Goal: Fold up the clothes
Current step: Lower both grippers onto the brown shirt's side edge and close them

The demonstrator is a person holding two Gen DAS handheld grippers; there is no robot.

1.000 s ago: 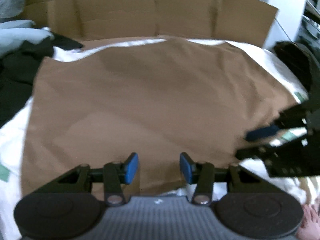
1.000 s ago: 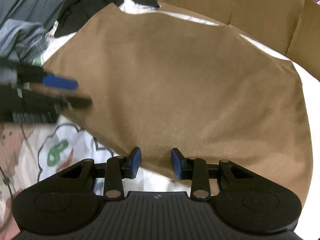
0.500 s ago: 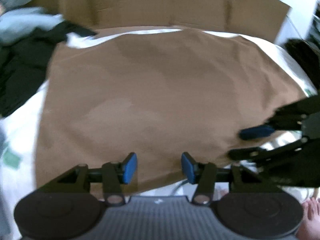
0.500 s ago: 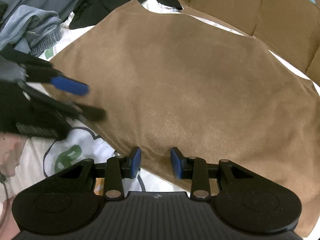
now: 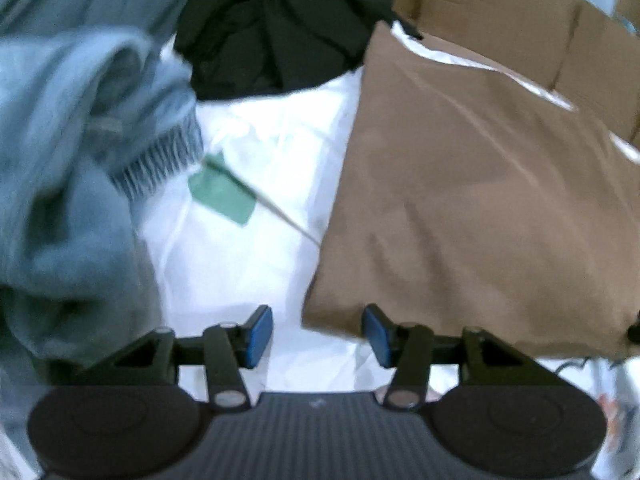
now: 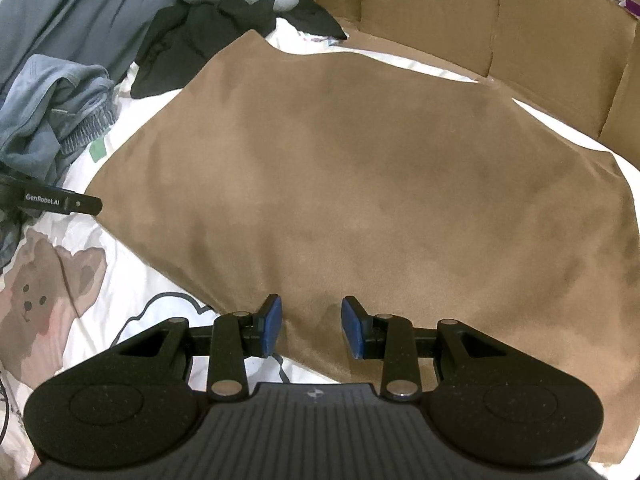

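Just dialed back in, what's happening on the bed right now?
A person is partway into folding laundry with two handheld grippers. A brown garment lies spread flat on the white printed sheet. The right gripper hovers open over its near edge; the left gripper, also open, sits at the near left corner. Neither holds cloth. Blue-grey clothes and a black garment wait in a pile beyond.

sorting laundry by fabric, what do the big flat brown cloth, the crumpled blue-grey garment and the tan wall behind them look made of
The big flat brown cloth looks like a soft, matte, suede-like or brushed knit: faint mottled nap, no sheen.
The crumpled blue-grey garment looks like thick fleecy sweatshirt knit, with a ribbed cuff or hem; the exact fibre cannot be told.
The tan wall looks like plain corrugated cardboard: flat matte panels with vertical fold creases.
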